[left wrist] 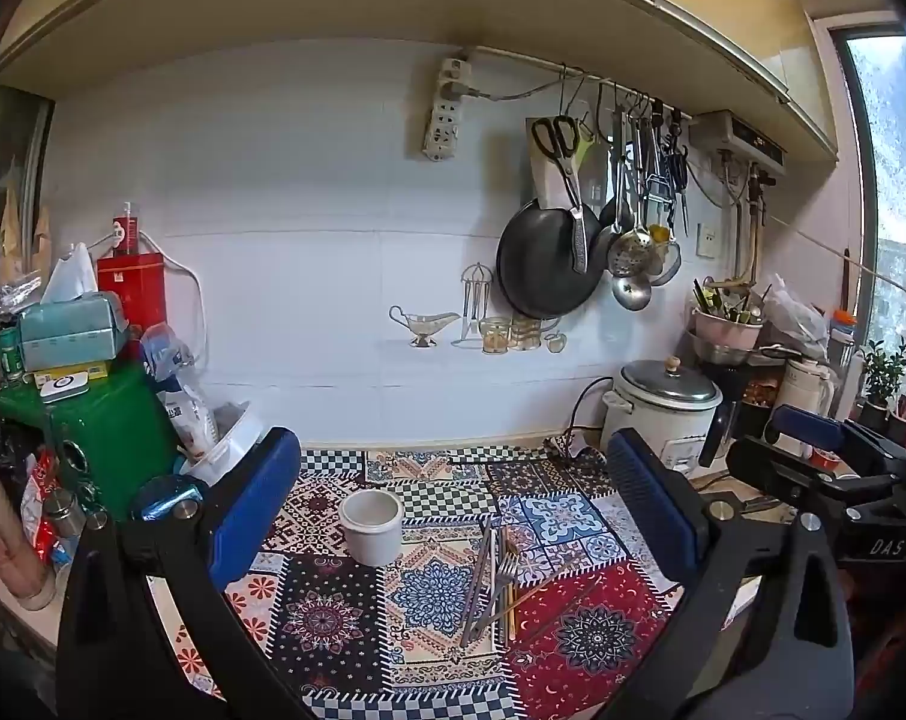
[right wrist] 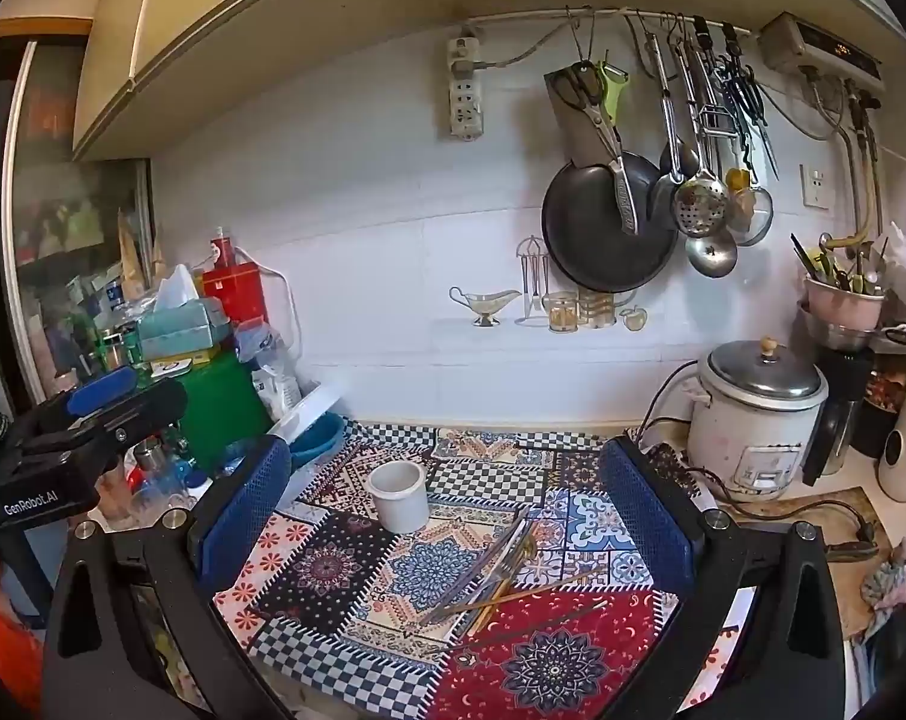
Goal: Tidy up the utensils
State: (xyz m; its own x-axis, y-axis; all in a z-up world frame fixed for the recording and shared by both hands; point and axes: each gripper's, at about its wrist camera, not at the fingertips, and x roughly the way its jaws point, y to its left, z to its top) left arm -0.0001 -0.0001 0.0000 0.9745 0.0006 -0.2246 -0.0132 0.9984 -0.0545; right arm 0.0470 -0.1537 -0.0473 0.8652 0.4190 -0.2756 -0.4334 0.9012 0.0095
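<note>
On the patchwork-patterned cloth [right wrist: 345, 576] lay a loose bundle of metal forks and thin gold and steel chopsticks [right wrist: 501, 576], and at about ten o'clock from it stood a small white ceramic cylinder cup [right wrist: 400, 495], upright and empty as far as could be seen. The bundle and the cup were near but not touching.

The right gripper [right wrist: 447, 516] was held above the cloth with its blue-padded fingers spread wide, and nothing was between them. In its view the bundle was low and a little to the right of the middle, toward five o'clock. Its long axis ran from seven o'clock up to one o'clock, so it lay oblique to the line between the pads. One stick lay apart, more toward three o'clock.

The left gripper [left wrist: 453, 510] was also fully open and empty. In its view the bundle [left wrist: 492, 576] was nearly upright, from six to twelve o'clock, slightly right of the middle, and the cup [left wrist: 371, 527] was at its left.

I judged the right gripper to be the nearer one to the utensils. It would probably need a turn of the wrist so that the pads close across the handles.
</note>
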